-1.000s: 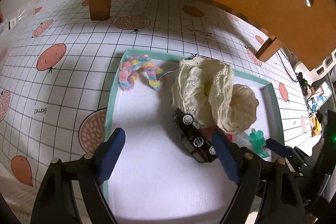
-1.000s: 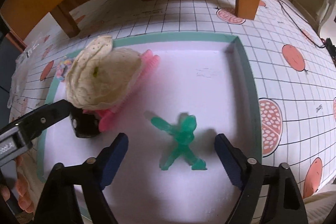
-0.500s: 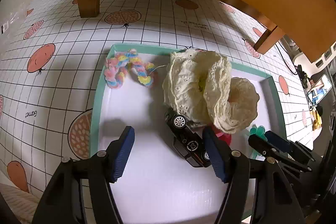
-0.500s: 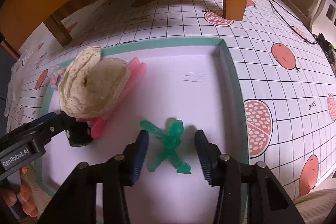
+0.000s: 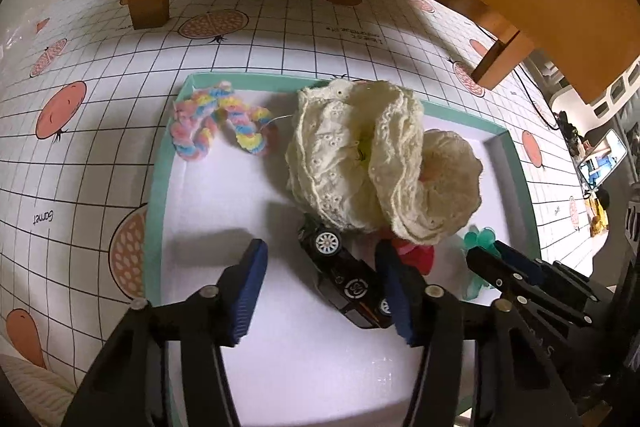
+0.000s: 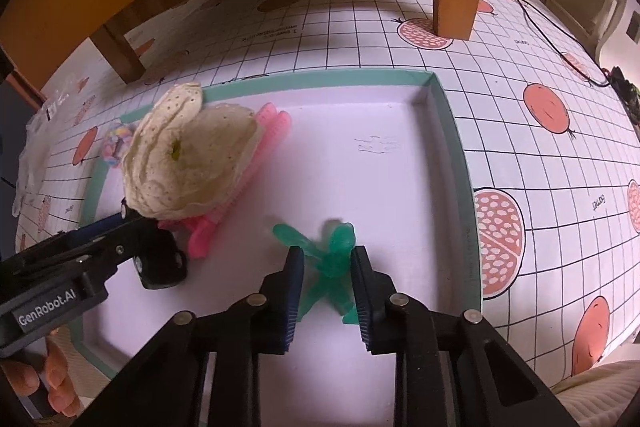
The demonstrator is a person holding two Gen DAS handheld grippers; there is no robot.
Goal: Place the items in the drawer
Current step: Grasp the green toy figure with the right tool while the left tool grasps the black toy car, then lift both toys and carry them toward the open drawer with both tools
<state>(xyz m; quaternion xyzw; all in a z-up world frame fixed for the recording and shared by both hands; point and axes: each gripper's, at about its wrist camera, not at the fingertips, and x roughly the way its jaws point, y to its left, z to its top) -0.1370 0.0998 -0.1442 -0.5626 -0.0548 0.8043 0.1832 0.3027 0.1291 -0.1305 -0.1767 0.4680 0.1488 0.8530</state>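
Cream lace cloth hides most of pink comb.

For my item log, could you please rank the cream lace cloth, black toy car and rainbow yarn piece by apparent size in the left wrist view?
1. cream lace cloth
2. black toy car and rainbow yarn piece: alike; the car lies nearer, so unranked.

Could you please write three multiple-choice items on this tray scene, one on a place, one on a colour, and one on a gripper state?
1. Where does the toy car lie?
A. beside the cream cloth
B. outside the tray
C. on the rainbow yarn

2. What colour is the figure?
A. red
B. green
C. yellow

3. How is the right gripper?
A. wide open
B. closing around the figure
C. holding the cloth

Answers: 1 A, its front end tucks under the cloth; 2 B, translucent green; 3 B, its fingers flank the torso closely, contact unclear.
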